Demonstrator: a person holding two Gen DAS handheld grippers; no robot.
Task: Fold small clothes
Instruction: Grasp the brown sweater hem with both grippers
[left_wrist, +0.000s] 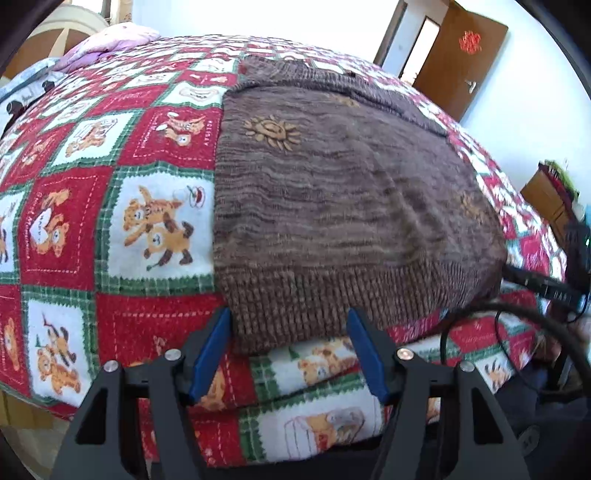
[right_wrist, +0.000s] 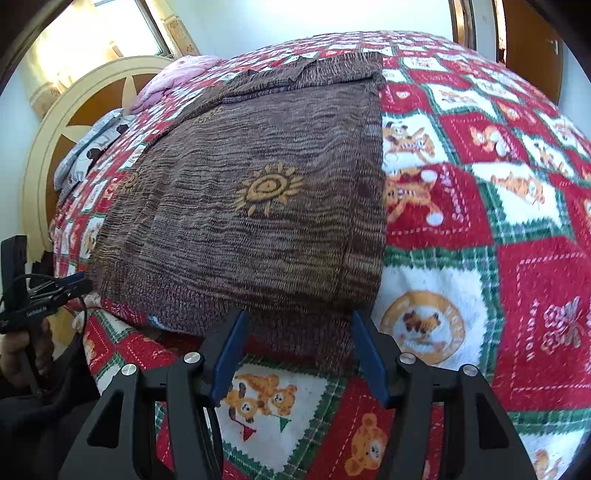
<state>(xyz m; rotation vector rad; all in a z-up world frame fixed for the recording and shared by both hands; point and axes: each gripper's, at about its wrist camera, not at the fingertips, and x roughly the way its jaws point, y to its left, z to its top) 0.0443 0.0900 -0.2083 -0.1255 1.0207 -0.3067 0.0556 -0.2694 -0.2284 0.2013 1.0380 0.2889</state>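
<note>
On the red, white and green bear-print quilt (left_wrist: 92, 206) lies a brown knitted sweater (left_wrist: 332, 206), spread flat with its ribbed hem toward both cameras and its orange sun motifs (right_wrist: 267, 188) facing up. At the sweater's far end, a sleeve is folded across the body.

The left gripper (left_wrist: 290, 325) sits at the hem of the sweater, at the corner nearest the left-wrist camera. Its blue fingers (left_wrist: 212, 350) are spread apart, with the hem edge between them; they are released and grip nothing.

The right gripper (right_wrist: 297, 326) sits at the opposite hem corner. Its blue fingers (right_wrist: 365, 354) are likewise spread, straddling the hem edge, with no fabric pinched.

Beyond the sweater, at the head of the quilt, lie a pink pillow (right_wrist: 173, 79) and a cream headboard (right_wrist: 74, 110). A brown door (left_wrist: 461, 55) stands past the sweater's far end in the left-wrist view.
</note>
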